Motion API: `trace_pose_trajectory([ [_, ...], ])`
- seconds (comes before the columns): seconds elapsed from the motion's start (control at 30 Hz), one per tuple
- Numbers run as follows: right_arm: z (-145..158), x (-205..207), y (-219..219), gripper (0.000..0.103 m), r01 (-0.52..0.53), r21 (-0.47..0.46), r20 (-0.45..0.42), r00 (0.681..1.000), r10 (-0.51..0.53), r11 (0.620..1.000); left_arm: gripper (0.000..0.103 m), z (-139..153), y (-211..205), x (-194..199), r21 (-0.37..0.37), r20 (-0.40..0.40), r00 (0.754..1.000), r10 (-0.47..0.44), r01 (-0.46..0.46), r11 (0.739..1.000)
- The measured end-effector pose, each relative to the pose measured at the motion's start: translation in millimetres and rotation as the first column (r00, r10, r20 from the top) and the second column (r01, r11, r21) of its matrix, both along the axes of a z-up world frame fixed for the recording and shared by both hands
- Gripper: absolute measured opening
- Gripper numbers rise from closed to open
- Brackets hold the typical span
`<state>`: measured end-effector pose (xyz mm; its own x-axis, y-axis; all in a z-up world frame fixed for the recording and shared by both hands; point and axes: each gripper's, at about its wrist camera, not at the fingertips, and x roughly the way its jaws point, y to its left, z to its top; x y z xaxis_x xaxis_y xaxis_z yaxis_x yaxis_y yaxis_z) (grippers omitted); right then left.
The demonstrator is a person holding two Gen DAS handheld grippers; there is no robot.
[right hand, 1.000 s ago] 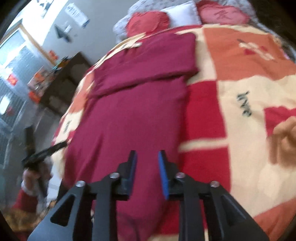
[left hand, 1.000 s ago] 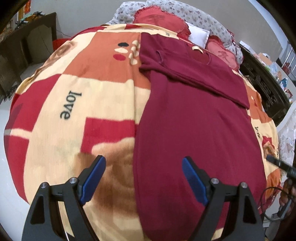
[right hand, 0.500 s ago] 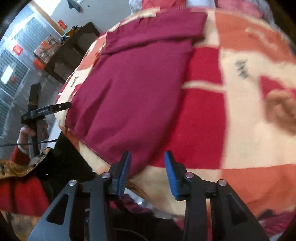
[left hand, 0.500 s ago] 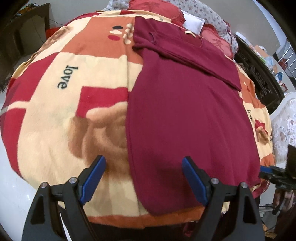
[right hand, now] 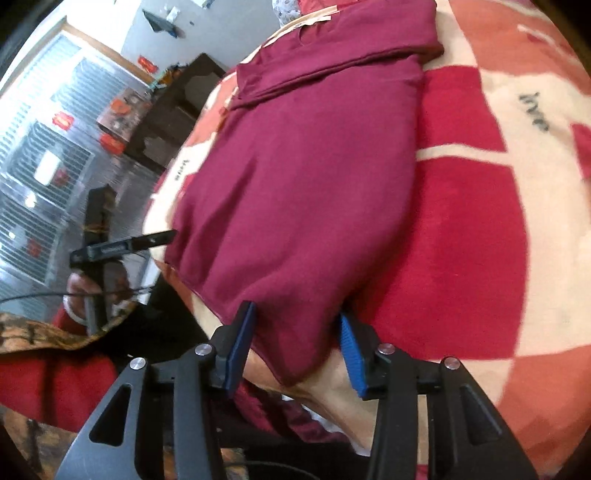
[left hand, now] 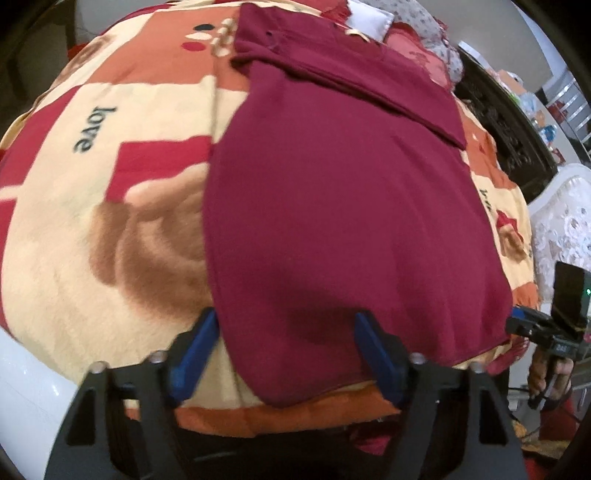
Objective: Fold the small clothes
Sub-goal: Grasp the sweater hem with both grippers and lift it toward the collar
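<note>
Left wrist view
Tool: the left gripper (left hand: 286, 332) is spread wide, nothing held; its blue pads straddle the near left corner of the garment's hem.
Garment: a dark red garment (left hand: 343, 206) is laid flat on a patterned blanket (left hand: 74, 229) covering a bed, with its hem at the near edge.
Done so far: the sleeves or upper part appear to be folded across the chest in a band (left hand: 343, 70) at the far end, so a first fold is judged complete.
Left to do: the long body is not yet folded; lifting the hem toward the collar is judged to be the step in hand.
Pose: the gripper is held low at the bed's edge, pointing along the garment toward the pillows (left hand: 373, 22); whether the pads touch the cloth cannot be told.
Other tool: the right gripper (left hand: 524, 323) is seen at the far right, beside the hem's other corner, with a hand (left hand: 550, 376) under it.

Right wrist view
Tool: the right gripper (right hand: 295, 332) is opened moderately, empty; its pads stand on either side of the near hem corner.
Garment: the garment is seen lengthwise, the folded band at the top, the near corner reaching the bed's edge.
Pose: the gripper is aimed forward and slightly down at the corner; the jaws are not yet closed on it.
Other tool: the left gripper is seen at the left, just beside the hem's opposite corner.
Surroundings: a dark cabinet (right hand: 173, 110) stands beyond the bed.
</note>
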<state>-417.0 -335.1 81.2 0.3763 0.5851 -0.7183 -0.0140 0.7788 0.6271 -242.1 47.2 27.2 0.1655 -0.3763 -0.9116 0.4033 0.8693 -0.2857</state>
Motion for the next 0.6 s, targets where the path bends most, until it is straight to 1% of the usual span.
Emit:
trace_pose_trajectory([
  [0.03,0,-1,-2,0.07,-0.006,0.014,0.005,1.0,0.006,1.0,0.07,-1,-1,1,-0.002,-0.003,1.0,-0.014,0.014,1.0],
  [0.1,-3,-2,-4,0.07,-0.009,0.037,0.011,1.0,0.009,0.999,0.07,-6,0,4,-0.002,-0.01,1.0,-0.029,0.029,1.0],
  [0.17,-7,-3,-6,0.07,0.005,0.06,0.004,1.0,-0.005,0.998,0.07,-5,5,3,-0.014,-0.004,1.0,-0.03,0.03,0.999],
  [0.23,-5,-6,-7,0.07,0.001,0.073,0.011,1.0,-0.002,0.997,0.07,-3,8,3,0.006,-0.008,1.0,-0.03,0.03,1.0],
  [0.37,-10,-3,-8,0.07,-0.004,0.103,0.011,1.0,0.003,0.995,0.071,-4,13,8,-0.009,-0.021,1.0,0.003,-0.003,1.0],
  [0.4,-13,0,-5,0.07,0.004,0.112,0.01,1.0,-0.005,0.994,0.071,-5,12,8,-0.009,-0.019,1.0,0.007,-0.007,1.0],
  [0.47,-17,5,1,0.07,0.012,0.139,0.016,1.0,-0.015,0.99,0.071,-4,6,4,0.007,0.011,1.0,-0.019,0.019,1.0],
  [0.5,-18,6,5,0.063,0.006,0.143,0.019,1.0,-0.009,0.99,0.067,-4,4,3,0.015,0.018,0.999,-0.031,0.03,0.999],
  [0.53,-18,8,9,0.052,-0.012,0.136,0.023,1.0,0.009,0.991,0.045,-3,5,1,0.005,0.014,0.999,-0.042,0.042,0.999],
  [0.57,-16,9,13,0.049,-0.026,0.12,0.031,0.999,0.023,0.992,0.023,-4,5,1,-0.005,-0.007,0.999,-0.043,0.043,0.999],
  [0.6,-13,10,14,0.043,-0.032,0.111,0.042,0.999,0.028,0.993,0.018,-4,6,1,-0.015,-0.028,0.999,-0.041,0.041,0.999],
])
